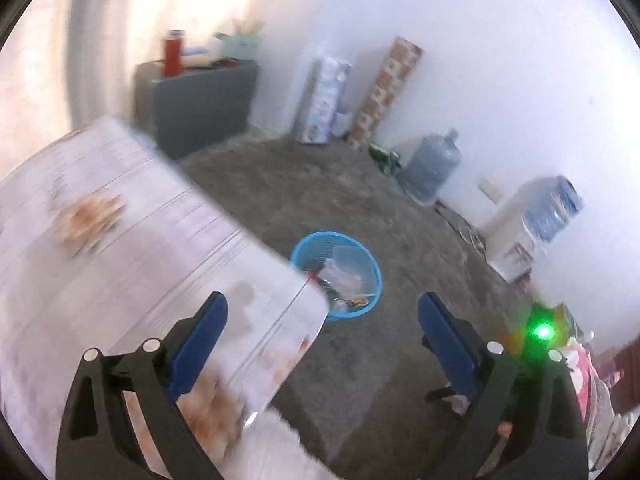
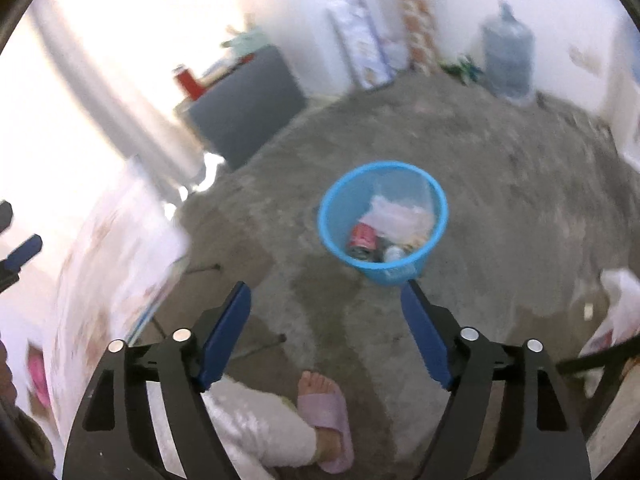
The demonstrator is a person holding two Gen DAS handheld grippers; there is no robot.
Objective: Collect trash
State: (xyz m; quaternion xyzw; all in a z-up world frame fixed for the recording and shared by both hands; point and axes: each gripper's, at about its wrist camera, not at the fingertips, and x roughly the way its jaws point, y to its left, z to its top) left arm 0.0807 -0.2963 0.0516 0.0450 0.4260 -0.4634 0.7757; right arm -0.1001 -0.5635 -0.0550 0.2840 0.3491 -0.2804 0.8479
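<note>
Left wrist view: the left gripper point(image 1: 322, 310) occupies the lower frame, its blue-padded jaws set wide apart with nothing between them. Beneath its left finger point(image 1: 198, 344) lies the corner of a table point(image 1: 132, 248) covered in a pale cloth with an orange floral print, blurred. Just beyond that corner, at frame centre, a blue mesh trash basket point(image 1: 374, 276) stands on the grey concrete floor point(image 1: 320, 196); it contains clear plastic wrapping and small scraps. Along the white wall at upper right stand a water jug point(image 1: 434, 164), a patterned roll point(image 1: 386, 92) and a white dispenser point(image 1: 516, 236). A grey cabinet point(image 1: 196, 104) with a red flask point(image 1: 173, 53) on top sits at upper left. Right wrist view: the right gripper point(image 2: 326, 294) fills the lower frame, jaws likewise wide and empty. The basket point(image 2: 332, 216) stands above centre, upright, holding a red can point(image 2: 363, 237) and crumpled plastic point(image 2: 396, 216). At lower centre a person's foot point(image 2: 324, 412) in a pink slipper rests on the floor. The left gripper's blue fingertip point(image 2: 24, 252) shows at the left edge, over the table.
</note>
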